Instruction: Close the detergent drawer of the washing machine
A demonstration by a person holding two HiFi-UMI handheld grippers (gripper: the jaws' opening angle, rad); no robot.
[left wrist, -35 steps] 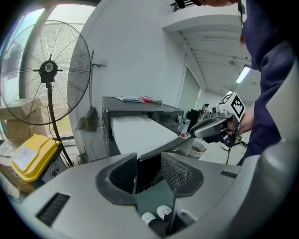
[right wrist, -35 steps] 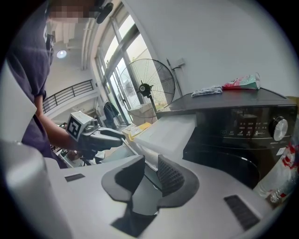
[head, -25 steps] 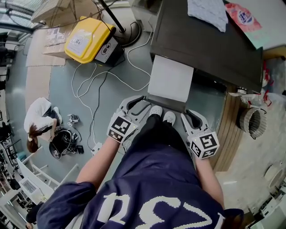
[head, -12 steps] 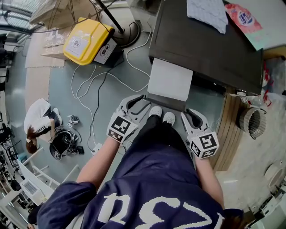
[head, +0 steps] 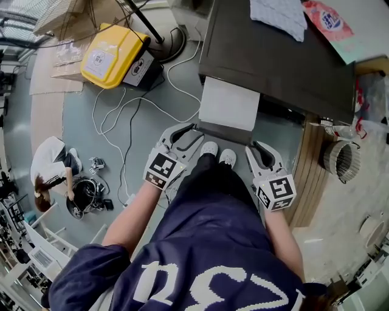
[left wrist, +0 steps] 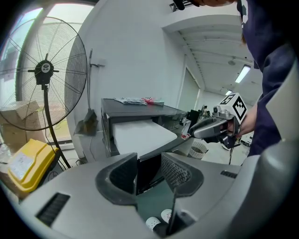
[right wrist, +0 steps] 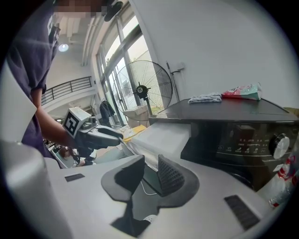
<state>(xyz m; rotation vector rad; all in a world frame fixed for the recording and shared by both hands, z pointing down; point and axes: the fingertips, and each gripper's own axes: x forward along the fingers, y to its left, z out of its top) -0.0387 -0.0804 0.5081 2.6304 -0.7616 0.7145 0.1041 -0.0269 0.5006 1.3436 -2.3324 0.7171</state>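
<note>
Locate the washing machine (head: pixel 285 67) at the top of the head view, dark on its upper face. Find the detergent drawer (head: pixel 230 103) at the machine's front left, drawn out toward the person. Note its white top surface and dark front panel. Not yet pushed in.

Identify the left gripper (head: pixel 184 135) just beside the left front corner of the drawer, aimed at the front panel. Check its state in the left gripper view: released, with jaws wide apart and pads (left wrist: pixel 175 170) pressing on nothing. Note the dark edge of the drawer front visible through the gap. Cannot tell whether touching the panel.

Identify the right gripper (head: pixel 260 150) just beside the right front corner of the drawer. Check its state in the right gripper view: likewise released, with a narrower gap and nothing clamped. Note the lower corner of the drawer front in line with that gap.

Observe the white shoes (head: pixel 217 153) between the two grippers, directly below the drawer front.

On the machine top, note a pale folded cloth (head: pixel 278 17) and, near it, a pink packet (head: pixel 325 21). On the machine front, note a round control dial (right wrist: pixel 280 145).

On the floor to the left, note a yellow case (head: pixel 112 54), a white cable (head: pixel 130 109) and a pedestal fan (left wrist: pixel 44 70). Farther left, note a person (head: pixel 51 167) crouching. To the right of the machine, note a wire basket (head: pixel 340 163).
</note>
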